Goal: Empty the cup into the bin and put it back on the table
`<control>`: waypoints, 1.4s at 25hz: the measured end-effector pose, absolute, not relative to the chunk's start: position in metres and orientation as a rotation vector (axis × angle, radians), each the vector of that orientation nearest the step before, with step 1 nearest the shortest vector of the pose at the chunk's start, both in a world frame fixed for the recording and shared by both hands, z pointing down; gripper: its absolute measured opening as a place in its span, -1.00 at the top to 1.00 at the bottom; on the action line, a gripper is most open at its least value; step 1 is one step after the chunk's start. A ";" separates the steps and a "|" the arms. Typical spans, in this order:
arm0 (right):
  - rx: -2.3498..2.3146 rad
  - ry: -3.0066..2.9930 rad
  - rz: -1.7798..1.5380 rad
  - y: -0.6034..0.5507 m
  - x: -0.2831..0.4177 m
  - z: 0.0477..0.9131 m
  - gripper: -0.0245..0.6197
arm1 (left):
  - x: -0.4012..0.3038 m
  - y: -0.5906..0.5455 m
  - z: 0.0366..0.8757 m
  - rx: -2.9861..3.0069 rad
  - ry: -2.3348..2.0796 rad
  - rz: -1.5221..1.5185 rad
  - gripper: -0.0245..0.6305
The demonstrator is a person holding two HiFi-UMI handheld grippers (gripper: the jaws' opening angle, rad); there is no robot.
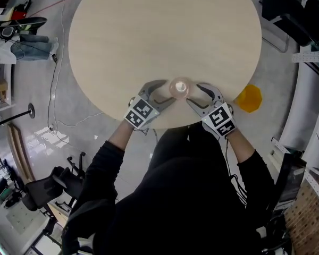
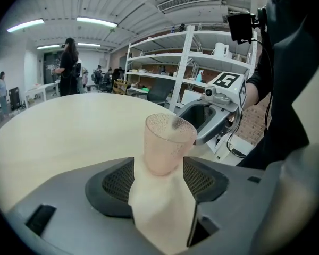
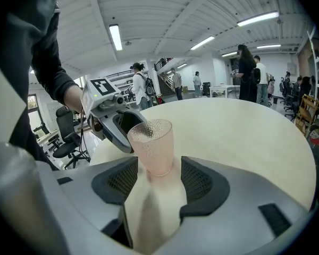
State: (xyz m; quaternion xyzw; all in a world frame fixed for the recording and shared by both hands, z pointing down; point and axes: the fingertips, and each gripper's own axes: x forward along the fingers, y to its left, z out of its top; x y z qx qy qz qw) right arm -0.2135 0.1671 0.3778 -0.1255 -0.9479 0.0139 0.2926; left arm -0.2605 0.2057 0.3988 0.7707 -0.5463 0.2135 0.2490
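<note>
At table (image 1: 149, 36) edge | cup (image 1: 179, 87) upright, contents unclear | left gripper (image 1: 168, 92), right gripper (image 1: 194, 93) open-jawed beside it | bin (image 1: 249, 98) part-hidden

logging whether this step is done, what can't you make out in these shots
- Cup contents: head view too small and glary; both gripper views show only its dimpled, cloudy wall.
- Yellow object on the floor: head view, partly hidden by the table edge; cannot tell whether it is the bin.
- Items on the shelves: left gripper view, too small and blurred.
</note>
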 end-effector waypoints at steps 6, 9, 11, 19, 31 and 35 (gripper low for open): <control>-0.414 -2.515 -0.024 0.175 -0.228 0.381 0.17 | -0.247 0.197 0.398 2.204 -1.354 0.702 0.06; -0.417 -2.521 -0.002 0.173 -0.232 0.377 0.17 | -0.252 0.191 0.395 2.227 -1.354 0.722 0.07; -0.415 -2.540 0.037 0.170 -0.233 0.370 0.17 | -0.252 0.186 0.387 2.254 -1.351 0.684 0.07; -0.329 -2.596 0.129 0.172 -0.215 0.342 0.17 | -0.234 0.185 0.359 2.322 -1.312 0.550 0.07; 0.001 -2.727 0.292 0.167 -0.142 0.277 0.17 | -0.167 0.177 0.288 2.563 -1.089 0.314 0.08; 0.166 -2.775 0.357 0.163 -0.102 0.261 0.17 | -0.129 0.171 0.273 2.608 -0.969 0.253 0.07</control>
